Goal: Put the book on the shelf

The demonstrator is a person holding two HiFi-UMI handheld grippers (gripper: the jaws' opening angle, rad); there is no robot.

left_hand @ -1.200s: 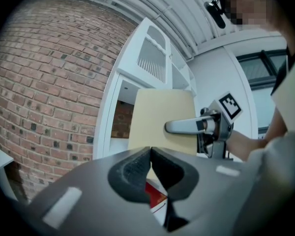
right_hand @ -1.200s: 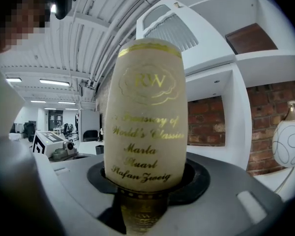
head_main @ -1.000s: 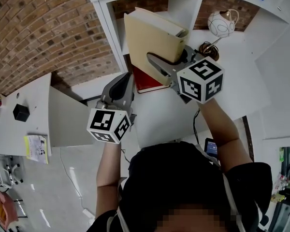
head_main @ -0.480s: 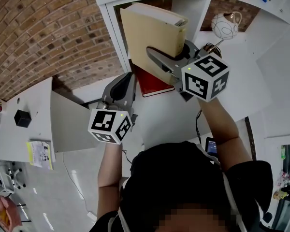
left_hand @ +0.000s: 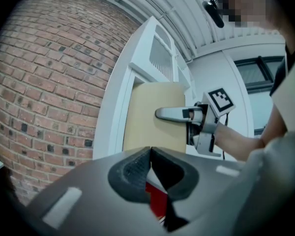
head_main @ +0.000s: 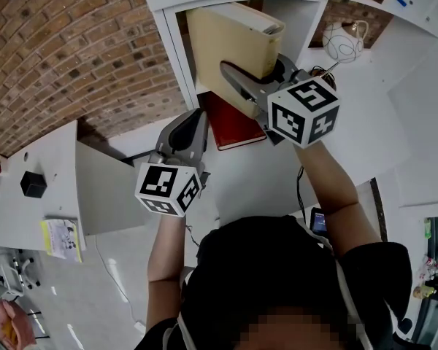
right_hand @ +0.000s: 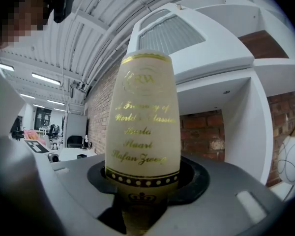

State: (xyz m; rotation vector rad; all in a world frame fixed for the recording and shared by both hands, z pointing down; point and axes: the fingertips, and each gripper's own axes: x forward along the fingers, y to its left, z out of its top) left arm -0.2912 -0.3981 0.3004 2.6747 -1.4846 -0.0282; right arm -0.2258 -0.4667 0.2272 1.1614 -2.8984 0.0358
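At top centre, the right gripper (head_main: 257, 75) clamped the cream book (head_main: 226, 39) at the shelf (head_main: 171, 42) opening; lower left, the left gripper (head_main: 193, 119) had jaws closed, empty.

A cream book (right_hand: 146, 132) has a smooth, matt cover with shiny gold-foil lettering down its spine. The shelf (head_main: 177, 57) at twelve o'clock looks like smooth white painted board, and the brick wall (head_main: 66, 57) at ten o'clock is rough and matt. The left gripper (left_hand: 150, 152) has a matt grey plastic shell and dark, ribbed pads (left_hand: 130, 173).
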